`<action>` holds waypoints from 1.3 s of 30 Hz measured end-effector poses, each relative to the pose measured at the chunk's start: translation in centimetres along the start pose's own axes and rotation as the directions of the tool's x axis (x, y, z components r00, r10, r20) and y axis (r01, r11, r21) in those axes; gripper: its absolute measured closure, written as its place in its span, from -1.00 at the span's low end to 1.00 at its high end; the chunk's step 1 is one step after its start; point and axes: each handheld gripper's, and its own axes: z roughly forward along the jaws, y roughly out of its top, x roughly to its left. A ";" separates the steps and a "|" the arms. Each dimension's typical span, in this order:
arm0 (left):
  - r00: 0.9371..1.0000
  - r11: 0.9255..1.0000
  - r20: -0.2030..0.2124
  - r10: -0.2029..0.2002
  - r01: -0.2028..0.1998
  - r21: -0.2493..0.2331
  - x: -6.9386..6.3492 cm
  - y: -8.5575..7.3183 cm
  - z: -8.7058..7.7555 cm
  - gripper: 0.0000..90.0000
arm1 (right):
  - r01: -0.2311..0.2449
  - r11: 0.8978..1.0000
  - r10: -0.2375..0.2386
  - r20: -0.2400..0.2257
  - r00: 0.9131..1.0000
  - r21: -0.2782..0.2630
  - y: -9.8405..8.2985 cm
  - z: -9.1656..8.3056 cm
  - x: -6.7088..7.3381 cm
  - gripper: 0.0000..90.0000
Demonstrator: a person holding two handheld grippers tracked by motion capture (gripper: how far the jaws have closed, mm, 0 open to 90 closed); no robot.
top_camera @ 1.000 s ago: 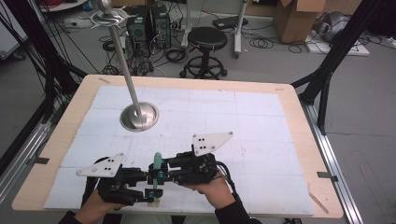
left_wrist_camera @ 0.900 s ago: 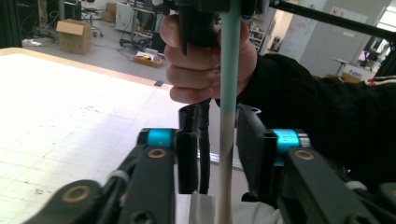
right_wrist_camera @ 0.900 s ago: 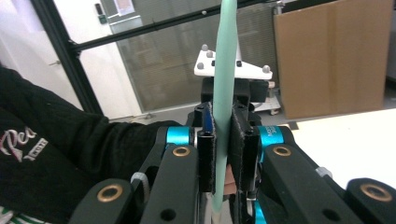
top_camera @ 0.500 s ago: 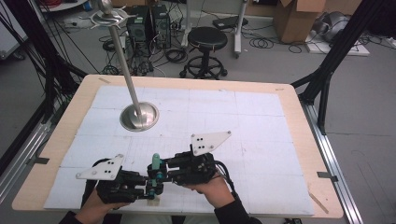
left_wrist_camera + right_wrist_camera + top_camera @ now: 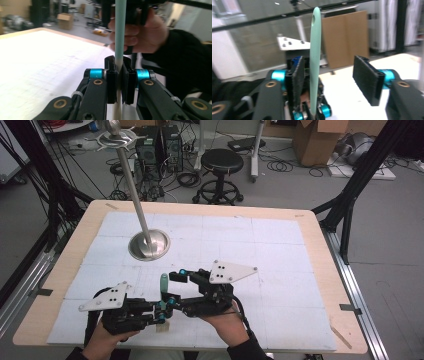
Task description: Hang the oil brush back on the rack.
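- Right now my left gripper (image 5: 119, 82) is clamped on the pale lower shaft of the teal-handled utensil (image 5: 119, 37), pads pressed flat against it from both sides, at the near edge of the table (image 5: 310, 265).
- My right gripper (image 5: 334, 80) has just been opening; its jaws stand apart with the teal handle between them, close against one pad (image 5: 297, 80) and well clear of the other.
- From the high view the utensil (image 5: 163, 282) stands nearly upright between the two grippers, handle end up, with the left gripper (image 5: 161, 311) low on it and the right gripper (image 5: 176, 287) alongside.
- I judge the thing light and stiff: a slim handle, probably silicone or plastic over a paler core, so it should not bend under the pads.
- Its smooth tapered handle could slip or pivot in a narrow grip, so I would keep hold on the straighter lower shaft, where the left pads sit now.
- A hole near the handle tip suggests it hangs, perhaps on the metal stand (image 5: 148, 245) well apart at the far left.
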 end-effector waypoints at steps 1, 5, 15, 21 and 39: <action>1.000 1.000 -0.027 0.004 -0.005 -0.002 0.0 0.0 0.0 0.88 | 0.010 1.000 -0.011 0.031 0.999 0.007 0.1 0.1 0.1 -0.17; 0.990 1.000 -0.141 0.022 -0.021 0.006 -0.1 0.0 -0.2 0.88 | 0.026 0.998 -0.033 0.128 0.991 0.058 0.1 0.5 0.5 -0.40; 0.945 0.999 -0.324 0.035 -0.019 0.050 -0.5 -0.4 0.3 0.88 | 0.027 0.995 -0.053 0.285 0.957 0.095 0.0 1.4 1.5 -0.44; 0.930 0.997 -0.363 0.054 -0.034 0.063 -0.8 -0.5 0.8 0.88 | 0.034 0.994 -0.061 0.274 0.960 0.102 0.2 2.2 2.2 -0.23; 0.915 0.996 -0.398 0.069 -0.044 0.072 -1.4 -0.7 1.1 0.88 | -0.012 0.993 -0.026 0.317 0.948 0.117 -0.1 3.2 2.3 0.49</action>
